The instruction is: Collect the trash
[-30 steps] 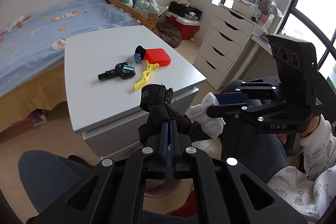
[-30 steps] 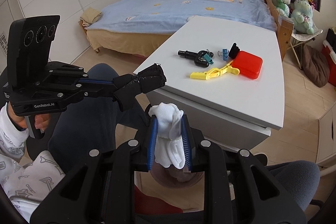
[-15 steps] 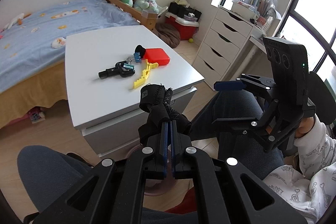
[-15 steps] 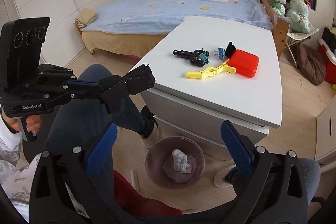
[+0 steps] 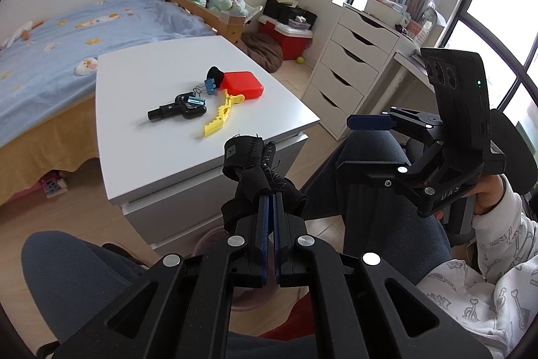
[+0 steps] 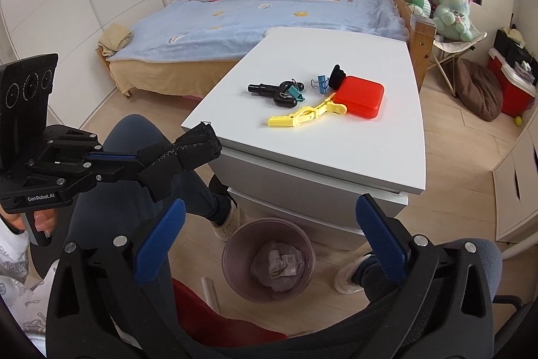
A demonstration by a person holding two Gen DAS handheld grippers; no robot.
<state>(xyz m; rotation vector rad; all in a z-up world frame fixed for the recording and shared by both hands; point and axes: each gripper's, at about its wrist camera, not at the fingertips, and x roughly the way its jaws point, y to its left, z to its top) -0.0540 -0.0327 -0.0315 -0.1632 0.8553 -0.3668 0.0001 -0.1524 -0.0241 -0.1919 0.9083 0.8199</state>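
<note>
Spread wide over purple bin (image 6: 268,261) holding crumpled trash (image 6: 279,263), right gripper (image 6: 269,238), jaws just opened, nothing between them. Clamped on black cloth (image 5: 259,170) at left, left gripper (image 5: 269,217), near white table (image 6: 336,150).

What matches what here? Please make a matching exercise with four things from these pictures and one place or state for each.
Things:
1. left hand-held gripper
2. right hand-held gripper
3. yellow clip
4. waste bin

Places or states:
A. on the floor in front of the white table
B. open, nothing between the fingers
C. shut on a black cloth
D. on the table beside the red box

Pairs: 1-C, 2-B, 3-D, 4-A
</note>
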